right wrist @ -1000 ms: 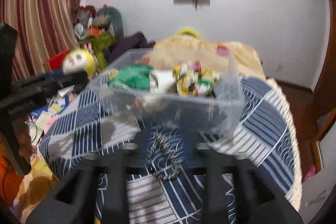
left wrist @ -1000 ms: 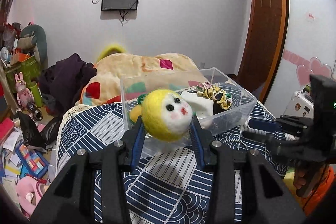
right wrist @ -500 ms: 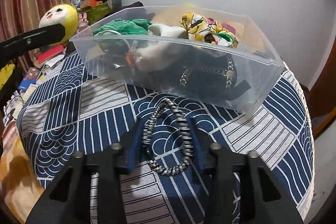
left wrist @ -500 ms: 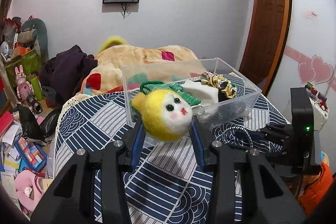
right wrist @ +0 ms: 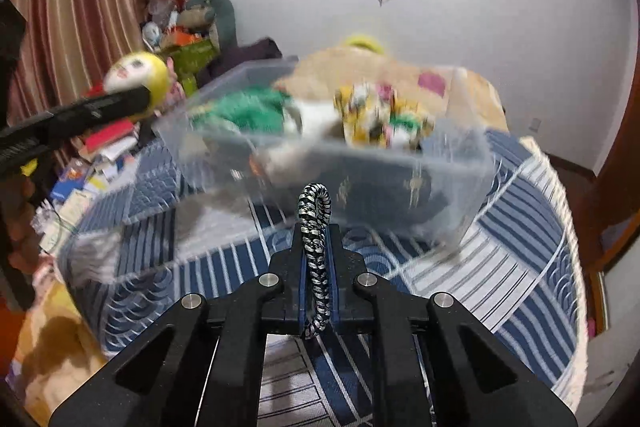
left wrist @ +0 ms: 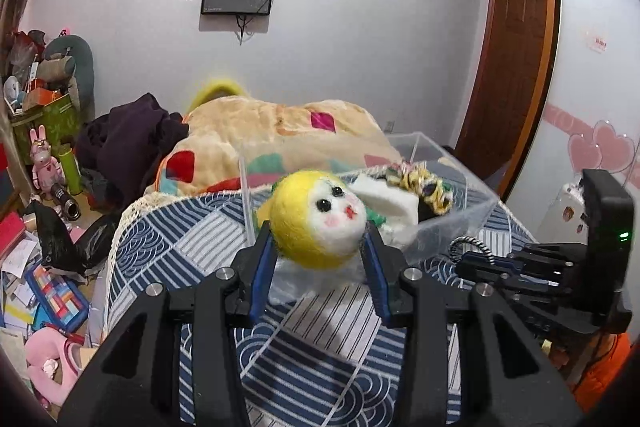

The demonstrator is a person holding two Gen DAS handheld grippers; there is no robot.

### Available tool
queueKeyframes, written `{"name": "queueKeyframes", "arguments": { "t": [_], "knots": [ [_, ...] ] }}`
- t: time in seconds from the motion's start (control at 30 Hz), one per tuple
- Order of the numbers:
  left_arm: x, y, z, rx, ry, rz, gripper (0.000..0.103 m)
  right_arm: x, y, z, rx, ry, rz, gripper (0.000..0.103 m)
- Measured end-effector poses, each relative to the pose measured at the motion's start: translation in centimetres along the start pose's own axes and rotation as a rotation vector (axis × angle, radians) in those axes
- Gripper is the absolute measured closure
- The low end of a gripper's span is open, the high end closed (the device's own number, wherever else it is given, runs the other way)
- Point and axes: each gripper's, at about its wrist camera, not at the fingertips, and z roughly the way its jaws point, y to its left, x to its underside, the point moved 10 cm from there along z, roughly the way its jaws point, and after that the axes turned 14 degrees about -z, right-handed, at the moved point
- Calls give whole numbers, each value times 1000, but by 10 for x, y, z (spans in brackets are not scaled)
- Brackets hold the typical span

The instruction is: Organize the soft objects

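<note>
Surface: blue patterned tablecloth (left wrist: 304, 359)
Left gripper (left wrist: 318, 247): clamped on felt doll head (left wrist: 318, 225)
Right gripper (right wrist: 316, 247): pinching braided bracelet (right wrist: 316, 227)

- right gripper (right wrist: 316, 259) now clamped on braided cord loop (right wrist: 315, 223); 0.5 s ago its fingers were apart around the loop lying on the quilt (right wrist: 500, 251)
- loop lifted off quilt, standing up between the fingers
- right wrist view now blurred; clear bin (right wrist: 460, 163) looks farther off
- left gripper (left wrist: 320, 251) with yellow felt doll head (left wrist: 316, 223) raised slightly toward bin
</note>
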Motion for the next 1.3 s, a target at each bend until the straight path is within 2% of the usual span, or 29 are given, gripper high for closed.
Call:
{"name": "queueKeyframes", "arguments": {
  "t": [0.2, 0.3, 0.4, 0.63, 0.83, 0.93, 1.03, 1.07, 1.1, 1.17, 1.3],
  "knots": [
    [-23, -11, 8, 11, -23, 19, 62, -44, -16, -26, 19, -112, 2, 95],
    [-30, -12, 18, 10, -10, 19, 62, -63, -24, -27, 31, -141, -2, 95],
    [-32, -10, 33, -2, 16, 20, 62, -82, -25, -18, 8, -156, 2, 95],
    [-19, -2, 73, -11, 116, 11, 62, -92, -14, 25, -74, -98, 20, 95],
    [2, 1, 96, -24, 189, 36, 58, -78, -9, 56, -60, -2, -9, 93],
    [6, 0, 95, -38, 177, 74, 53, -69, -10, 63, -62, 36, -18, 91],
    [6, -1, 89, -35, 169, 74, 39, -68, -14, 61, -52, 36, -16, 73],
    [5, 0, 86, -45, 160, 74, 32, -69, -15, 58, -47, 28, -14, 63],
    [4, 0, 83, -53, 147, 75, 30, -70, -17, 53, -32, 18, -14, 56],
    [2, 0, 76, -54, 129, 80, 30, -72, -21, 46, -9, -3, -20, 47],
    [-3, -1, 60, -56, 89, 83, 29, -79, -25, 27, 18, -43, -18, 38]
  ]
}}
